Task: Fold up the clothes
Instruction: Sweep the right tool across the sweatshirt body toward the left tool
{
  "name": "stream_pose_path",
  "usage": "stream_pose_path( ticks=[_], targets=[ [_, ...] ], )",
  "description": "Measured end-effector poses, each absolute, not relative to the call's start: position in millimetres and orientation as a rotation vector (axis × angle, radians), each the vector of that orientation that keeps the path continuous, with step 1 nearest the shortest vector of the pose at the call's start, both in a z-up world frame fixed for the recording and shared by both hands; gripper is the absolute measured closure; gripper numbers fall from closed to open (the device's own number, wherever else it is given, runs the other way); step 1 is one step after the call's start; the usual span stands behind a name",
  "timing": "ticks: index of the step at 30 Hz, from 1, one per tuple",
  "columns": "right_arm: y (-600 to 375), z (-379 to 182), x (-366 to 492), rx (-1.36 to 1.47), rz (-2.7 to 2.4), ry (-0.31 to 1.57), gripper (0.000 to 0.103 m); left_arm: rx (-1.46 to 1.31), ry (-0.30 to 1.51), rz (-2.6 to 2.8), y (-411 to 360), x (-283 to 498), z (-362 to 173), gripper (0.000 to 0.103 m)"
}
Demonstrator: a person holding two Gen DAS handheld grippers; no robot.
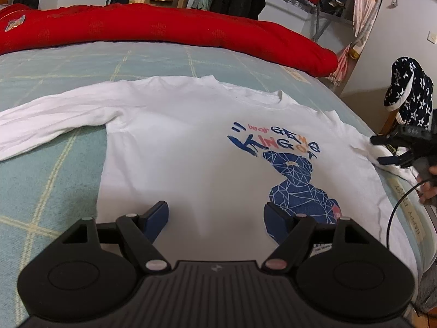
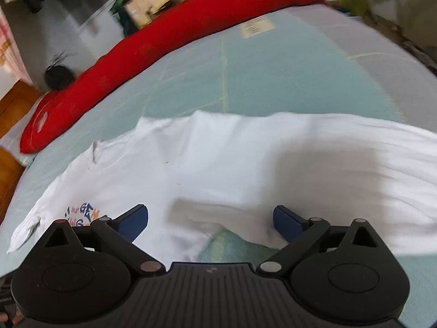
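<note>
Both blue-padded fingers of the left gripper [image 1: 215, 218] sit lowest in the left wrist view, spread wide with nothing between them, poised over the lower body of the white long-sleeved shirt [image 1: 177, 142]; whether the pads touch the cloth cannot be told.

Shirt location: spread face-up on the pale green checked bedsheet [image 1: 49, 191], printed blue figure [image 1: 297, 188] and lettering uppermost, collar toward the red quilt [image 1: 153, 27] rolled along the far side of the bed. One sleeve [image 1: 49, 120] runs out flat to the left in the left wrist view; the other sleeve trails toward the bed edge.

Right gripper [image 2: 210, 221]: fingers spread wide, empty, hovering above a rumpled stretch of sleeve near the armpit, with a patch of sheet showing directly below. Right wrist view is blurred. In the left wrist view it appears at the far right with its fingers apart over the sleeve cloth; no pinch visible.

Handling, judged: light knit cotton, soft and limp, no stiffness of its own. It should drape, wrinkle and drag on the sheet rather than slide. Not fragile. Best holds appear to be edges and seams: cuff, shoulder seam, hem corners. A pinch in mid-panel would likely lift only one layer and bunch it.
</note>
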State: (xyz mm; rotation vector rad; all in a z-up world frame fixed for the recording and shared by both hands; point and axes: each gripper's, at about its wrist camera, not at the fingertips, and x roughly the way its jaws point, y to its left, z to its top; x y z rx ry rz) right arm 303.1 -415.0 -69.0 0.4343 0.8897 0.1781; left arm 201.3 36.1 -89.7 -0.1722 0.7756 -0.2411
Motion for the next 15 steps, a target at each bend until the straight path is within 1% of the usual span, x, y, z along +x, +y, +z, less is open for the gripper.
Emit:
stream_pose_path(
  ticks=[3,6,11,13,15],
  targets=[
    [-409.2,-51.8,299.1,0.454,0.194,0.851,0.001,-0.170,0.762,-0.241,36.7,200.6,-84.8,0.026],
    [-381.5,-47.3,308.5,0.467,0.325,0.840,0.000,-0.177,0.750,-0.256,34.5,199.9,-81.6,0.026],
    [-346.8,-71.9,323.7,0.429,0.370,0.939,0.000,-0.169,0.792,-0.275,32.7,200.8,-94.0,0.026],
    [-345.6,-77.0,316.6,0.400,0.354,0.931,0.001,-0.165,0.793,-0.292,35.9,197.7,-97.9,0.025],
    [-340.2,-68.3,301.7,0.330,0.331,0.905,0.001,-0.159,0.803,-0.313,39.1,196.3,-94.0,0.025]
  ],
)
